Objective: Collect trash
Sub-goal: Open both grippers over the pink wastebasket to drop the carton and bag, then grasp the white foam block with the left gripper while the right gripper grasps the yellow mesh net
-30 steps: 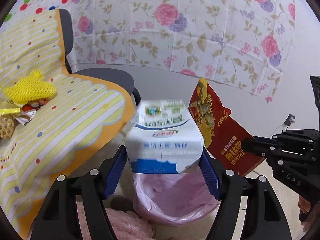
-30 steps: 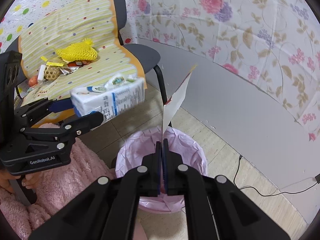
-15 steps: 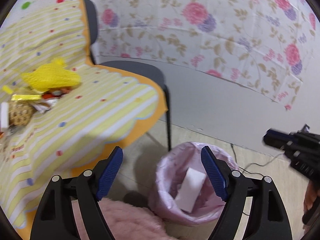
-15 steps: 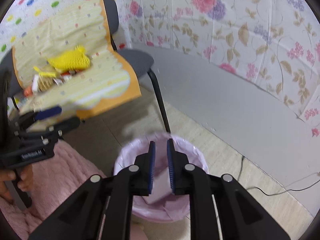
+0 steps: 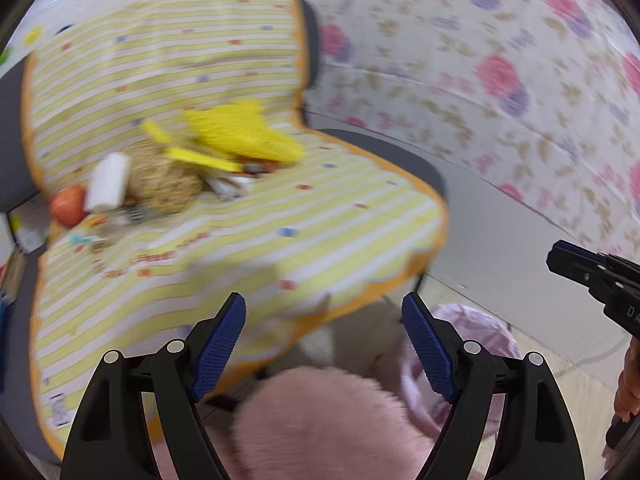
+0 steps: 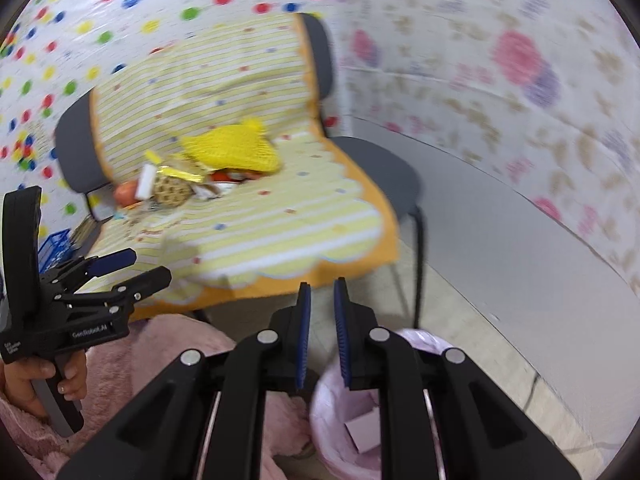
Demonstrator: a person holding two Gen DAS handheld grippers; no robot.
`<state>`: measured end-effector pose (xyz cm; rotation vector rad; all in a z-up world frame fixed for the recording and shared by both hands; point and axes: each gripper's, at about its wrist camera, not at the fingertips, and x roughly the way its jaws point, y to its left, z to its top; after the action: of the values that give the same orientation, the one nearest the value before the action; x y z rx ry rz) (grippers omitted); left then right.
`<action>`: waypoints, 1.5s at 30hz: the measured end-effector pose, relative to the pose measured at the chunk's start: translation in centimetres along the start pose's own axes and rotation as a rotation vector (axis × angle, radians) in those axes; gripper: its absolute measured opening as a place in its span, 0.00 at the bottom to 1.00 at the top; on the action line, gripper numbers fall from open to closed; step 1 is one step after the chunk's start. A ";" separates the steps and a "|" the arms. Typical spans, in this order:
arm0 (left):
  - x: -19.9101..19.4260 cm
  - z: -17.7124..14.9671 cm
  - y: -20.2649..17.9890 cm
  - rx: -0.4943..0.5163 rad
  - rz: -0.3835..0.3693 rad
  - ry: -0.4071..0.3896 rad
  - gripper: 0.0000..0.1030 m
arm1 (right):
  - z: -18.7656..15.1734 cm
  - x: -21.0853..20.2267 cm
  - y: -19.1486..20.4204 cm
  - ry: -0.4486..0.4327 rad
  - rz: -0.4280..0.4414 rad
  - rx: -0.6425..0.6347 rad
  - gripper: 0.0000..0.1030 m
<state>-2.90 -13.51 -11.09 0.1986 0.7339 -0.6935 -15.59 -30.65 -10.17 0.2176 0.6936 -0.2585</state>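
Observation:
Trash lies in a pile on the striped cloth (image 6: pixel 280 216) over a chair: a yellow net bag (image 5: pixel 244 132) (image 6: pixel 232 146), a brown woven ball (image 5: pixel 164 176) (image 6: pixel 172 190), a white tube (image 5: pixel 108 184) and an orange piece (image 5: pixel 66 206). The pink-lined bin (image 6: pixel 332 396) (image 5: pixel 472 344) stands on the floor below, with white trash (image 6: pixel 364 432) inside. My left gripper (image 5: pixel 324 312) (image 6: pixel 128 268) is wide open and empty, in front of the cloth's edge. My right gripper (image 6: pixel 322 286) (image 5: pixel 592 276) is above the bin's near rim, its jaws a narrow gap apart with nothing between them.
A person's hand (image 6: pixel 40 376) holds the left gripper's handle above a pink fuzzy garment (image 5: pixel 320 420). The chair's dark legs (image 6: pixel 418 256) stand beside the bin. Flowered and dotted sheets cover the walls. A blue basket (image 6: pixel 56 244) sits at the far left.
The left gripper let go of the white carton and the right one of the red wrapper over the bin. Both grippers then swung away from the bin towards the chair.

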 end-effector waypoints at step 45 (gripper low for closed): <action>13.5 10.3 22.4 -0.166 0.434 0.126 0.66 | 14.6 18.0 11.0 0.033 0.134 -0.209 0.53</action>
<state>24.41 -7.42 -14.09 0.2413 0.8308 -0.2068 9.83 -27.26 -9.82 0.0684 0.7305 -0.0535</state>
